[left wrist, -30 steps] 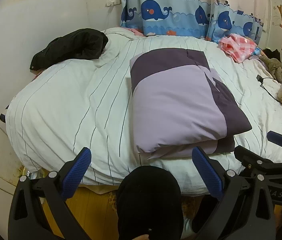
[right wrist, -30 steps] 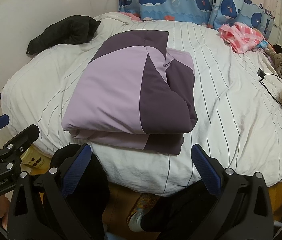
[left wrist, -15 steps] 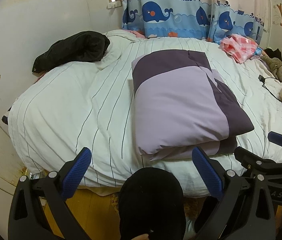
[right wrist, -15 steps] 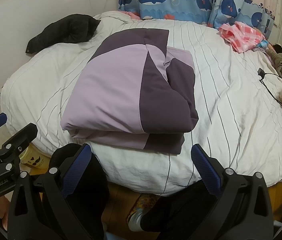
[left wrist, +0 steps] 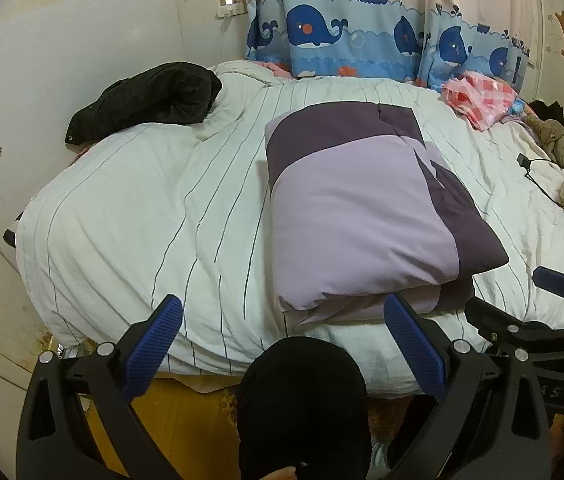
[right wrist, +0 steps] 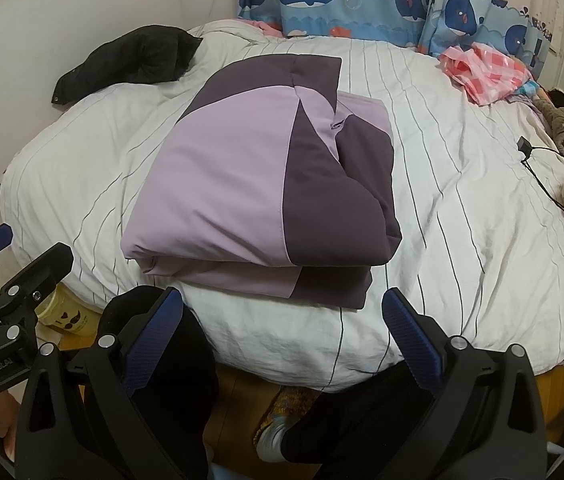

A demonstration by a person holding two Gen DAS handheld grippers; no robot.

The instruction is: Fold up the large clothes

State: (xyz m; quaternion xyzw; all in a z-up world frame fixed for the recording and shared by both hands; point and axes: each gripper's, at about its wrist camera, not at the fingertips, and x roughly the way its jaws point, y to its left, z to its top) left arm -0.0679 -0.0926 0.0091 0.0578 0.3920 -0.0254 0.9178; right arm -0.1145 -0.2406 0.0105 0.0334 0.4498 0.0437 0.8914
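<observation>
The folded purple garment (left wrist: 366, 208) lies in a thick rectangle on the striped white bed (left wrist: 141, 208), near its front edge. Only the right wrist view shows a yellow bottle (right wrist: 63, 314) under the bed edge and a sock-clad foot (right wrist: 277, 436) on the floor. The left gripper (left wrist: 282, 348) and right gripper (right wrist: 282, 340) hang off the bed's edge, jaws spread wide, holding nothing and clear of the garment.

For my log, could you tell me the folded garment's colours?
Folded garment: light lilac with dark purple panels; right wrist view.
</observation>
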